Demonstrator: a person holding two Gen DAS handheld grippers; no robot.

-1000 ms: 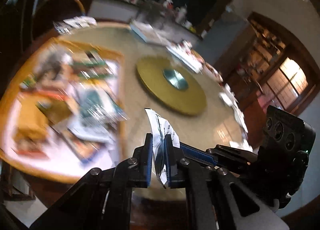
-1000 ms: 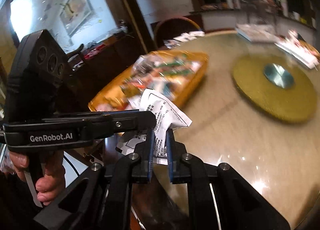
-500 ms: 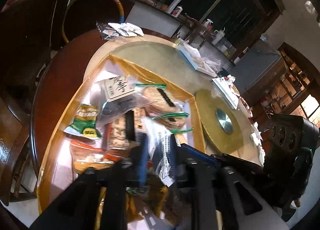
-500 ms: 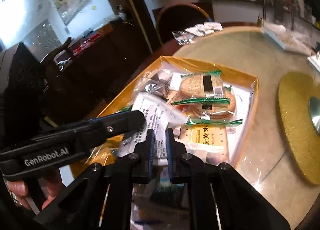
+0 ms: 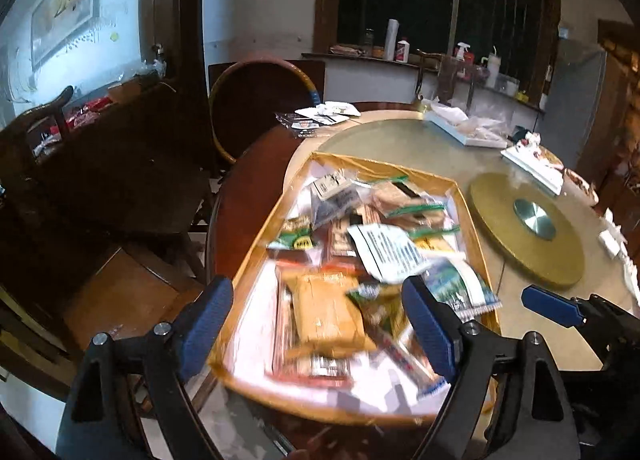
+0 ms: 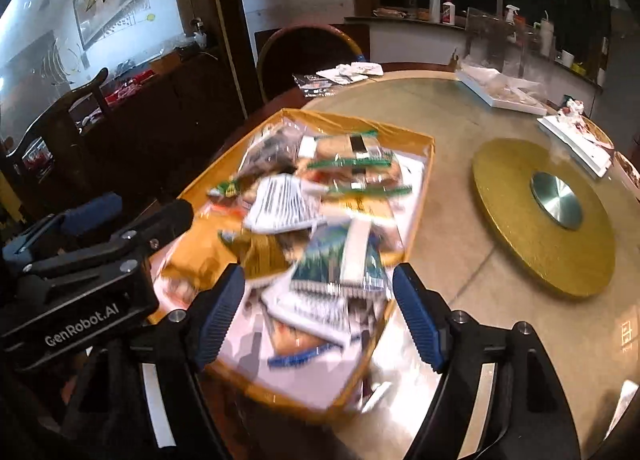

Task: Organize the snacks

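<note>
A shallow yellow-rimmed box (image 5: 262, 238) (image 6: 425, 176) full of snack packets lies on the round table. A white printed packet (image 5: 386, 250) (image 6: 280, 204) lies on top of the pile. My left gripper (image 5: 318, 324) is open and empty over the near end of the box. My right gripper (image 6: 320, 310) is open and empty just above the box's near right part. The left gripper's body (image 6: 80, 280) shows at the left of the right wrist view, and the right gripper's blue finger (image 5: 550, 306) at the right of the left wrist view.
A gold lazy Susan (image 5: 528, 228) (image 6: 544, 216) sits in the table's middle. White trays (image 6: 500, 94) and loose packets (image 5: 318, 116) lie at the far side. A round-backed chair (image 5: 260, 104) and a dark sideboard (image 5: 100, 148) stand to the left.
Both grippers opened and let go of the white printed packet, which now lies on the pile in the box. Both cameras pulled back and up from the box.
</note>
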